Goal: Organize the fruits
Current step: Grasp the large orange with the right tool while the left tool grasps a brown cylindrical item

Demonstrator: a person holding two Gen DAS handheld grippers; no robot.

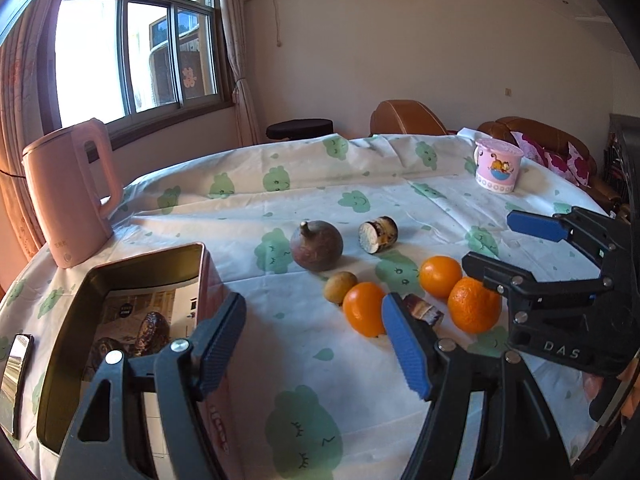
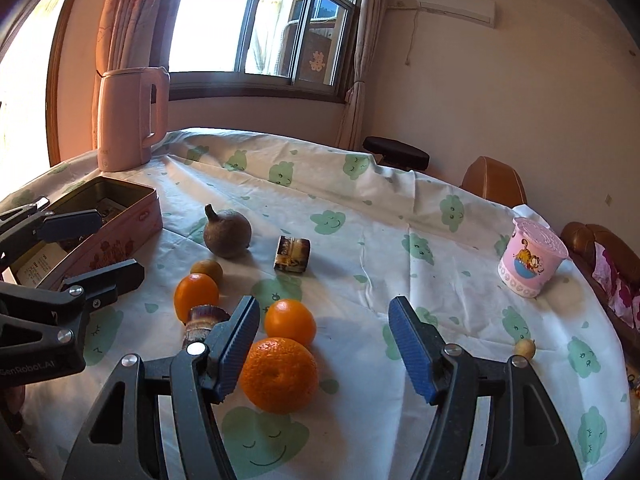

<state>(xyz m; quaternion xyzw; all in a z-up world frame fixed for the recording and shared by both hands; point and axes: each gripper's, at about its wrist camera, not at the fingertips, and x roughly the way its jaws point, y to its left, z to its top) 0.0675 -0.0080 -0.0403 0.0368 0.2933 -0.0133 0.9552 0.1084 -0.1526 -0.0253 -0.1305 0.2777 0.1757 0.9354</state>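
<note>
Pink tin (image 2: 120, 236) holds printed card, dark lumps; both claws (image 1: 320, 344) (image 2: 324, 344) half-open, empty.

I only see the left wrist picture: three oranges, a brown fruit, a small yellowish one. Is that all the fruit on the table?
Observer: No. The right wrist view shows another small yellow fruit, alone near the table's edge, nearer the camera than the pink cup.
Operator: What's on the outside of the tin?
Observer: The tin has a pink side wall with red flowers.
Operator: Is the right gripper holding anything?
Observer: No. The right gripper is open and empty; the biggest orange lies close by one finger.
</note>
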